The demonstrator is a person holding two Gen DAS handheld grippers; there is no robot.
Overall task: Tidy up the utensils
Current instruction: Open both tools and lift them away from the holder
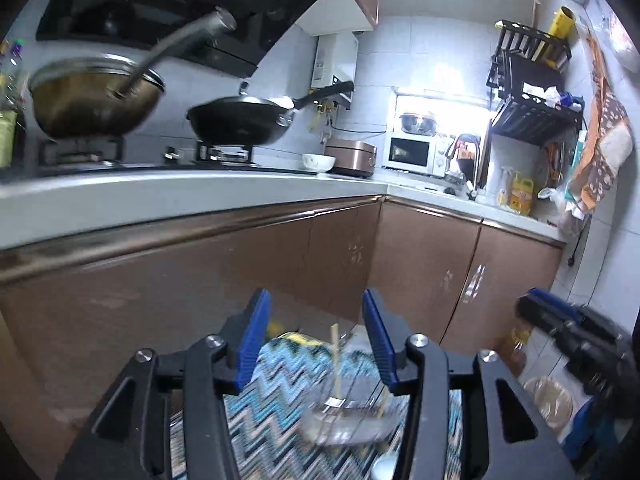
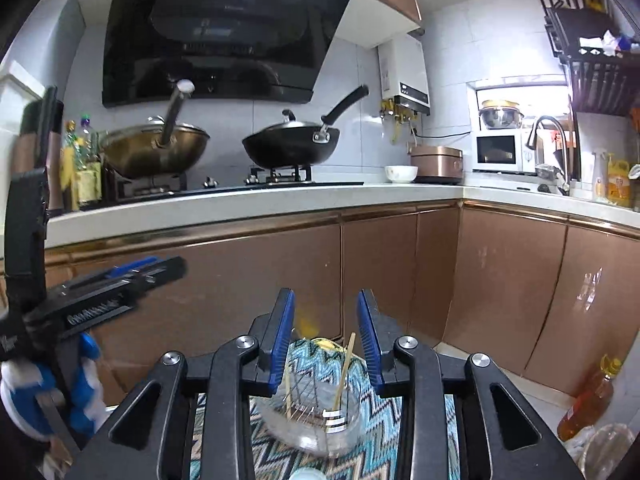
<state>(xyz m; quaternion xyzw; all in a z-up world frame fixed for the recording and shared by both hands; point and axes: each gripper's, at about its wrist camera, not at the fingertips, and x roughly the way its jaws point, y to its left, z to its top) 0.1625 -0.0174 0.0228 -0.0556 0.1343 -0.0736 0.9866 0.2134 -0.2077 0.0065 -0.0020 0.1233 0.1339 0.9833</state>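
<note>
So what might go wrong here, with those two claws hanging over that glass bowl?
The glass bowl holds loose chopsticks leaning on its rim; a careless bump from the open right gripper might tip them out. The bowl sits on a patterned cloth, so it may slide. The left gripper hovers close by; the two could collide.

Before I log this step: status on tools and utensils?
Left tool open, empty. Right tool open, empty. Chopsticks standing in glass container below. Nothing in the way.

The clear glass bowl (image 2: 316, 420) sits on a woven zigzag cloth (image 2: 400, 412). Cabinet doors (image 2: 508, 280) look glossy, coppery; the black wok (image 2: 288, 148) matt.
</note>
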